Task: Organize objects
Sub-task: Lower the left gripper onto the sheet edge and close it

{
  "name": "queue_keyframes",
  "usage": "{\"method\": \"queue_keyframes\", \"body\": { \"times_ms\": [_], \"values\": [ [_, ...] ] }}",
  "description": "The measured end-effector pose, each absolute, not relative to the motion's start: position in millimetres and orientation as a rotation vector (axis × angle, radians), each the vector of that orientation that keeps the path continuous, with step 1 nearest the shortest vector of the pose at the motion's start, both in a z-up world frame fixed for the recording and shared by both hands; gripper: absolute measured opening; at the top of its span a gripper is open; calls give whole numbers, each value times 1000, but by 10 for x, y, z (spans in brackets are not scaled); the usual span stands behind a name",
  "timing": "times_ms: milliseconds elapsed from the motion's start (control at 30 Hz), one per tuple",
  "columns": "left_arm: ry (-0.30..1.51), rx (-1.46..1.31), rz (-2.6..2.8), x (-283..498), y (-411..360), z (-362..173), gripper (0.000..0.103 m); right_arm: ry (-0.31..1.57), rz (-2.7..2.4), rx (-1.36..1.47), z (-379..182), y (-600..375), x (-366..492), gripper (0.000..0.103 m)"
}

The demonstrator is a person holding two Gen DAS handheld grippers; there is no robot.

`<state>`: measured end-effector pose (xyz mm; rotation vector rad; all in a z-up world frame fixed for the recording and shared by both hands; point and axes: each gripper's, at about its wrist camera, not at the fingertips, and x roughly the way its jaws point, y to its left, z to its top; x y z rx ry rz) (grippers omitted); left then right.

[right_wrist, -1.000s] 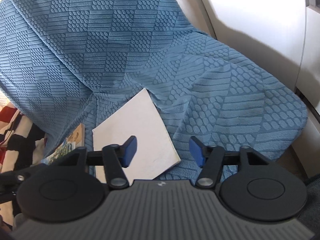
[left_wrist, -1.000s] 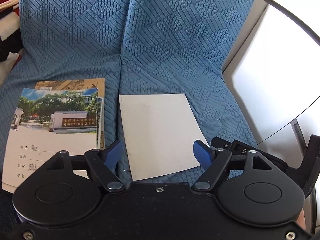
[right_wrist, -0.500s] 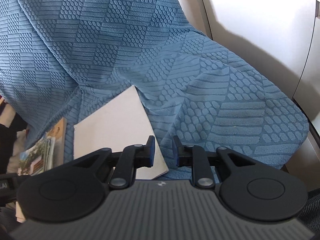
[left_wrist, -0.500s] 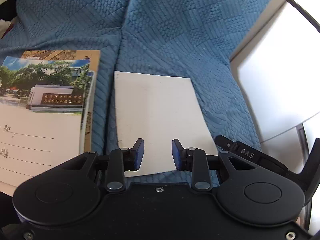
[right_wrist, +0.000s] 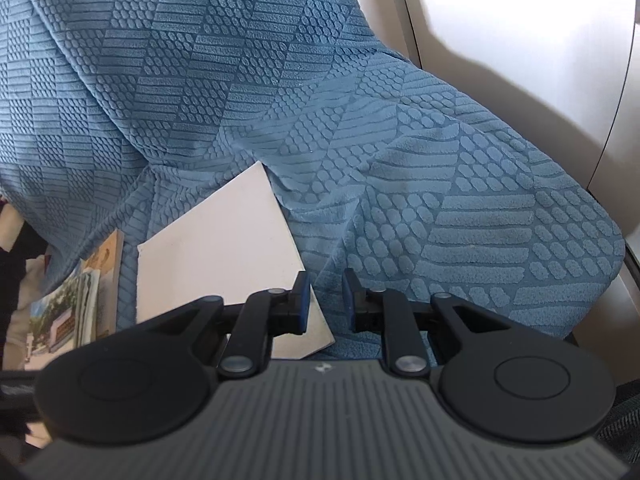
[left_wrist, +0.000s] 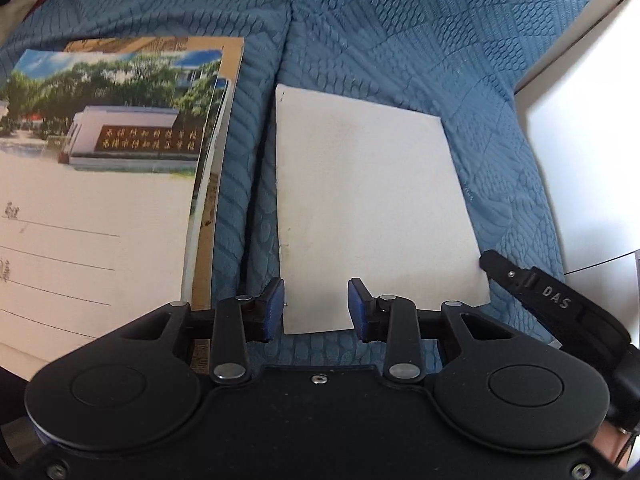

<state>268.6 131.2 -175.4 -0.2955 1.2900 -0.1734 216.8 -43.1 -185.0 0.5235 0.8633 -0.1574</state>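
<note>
A plain white booklet lies flat on the blue quilted sofa seat. A stack of notebooks with a photo cover of a school gate lies to its left. My left gripper hovers at the white booklet's near edge, its jaws part open with the edge between them, not touching. My right gripper is narrowly open and empty above the booklet's right corner. The notebook stack also shows at the left of the right wrist view.
The sofa's padded armrest rises to the right of the booklet. A white cabinet panel stands beyond the sofa's right side. The other gripper's black body lies close at the right of the left wrist view.
Both grippers have narrowed from wide open one second ago. The left gripper has moved closer to the white booklet's near edge and reopened slightly. The right gripper has come closer to the booklet's corner.
</note>
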Motion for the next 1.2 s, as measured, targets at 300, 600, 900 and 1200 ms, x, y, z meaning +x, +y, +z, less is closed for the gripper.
{"method": "queue_keyframes", "body": {
  "times_ms": [300, 600, 900, 1200],
  "values": [
    [1284, -291, -139, 2709, 1255, -1765, 40, 856, -151, 537, -1853, -441, 2163, 18],
    [1299, -332, -131, 2745, 1267, -1768, 35, 847, -144, 547, -1863, -432, 2156, 18],
    [1339, -564, -192, 2817, 1588, -1850, 31, 841, -146, 576, -1865, -450, 2148, 18],
    [1297, -855, -321, 2853, 1882, -1814, 31, 835, -156, 634, -1879, -508, 2137, 18]
  ]
}}
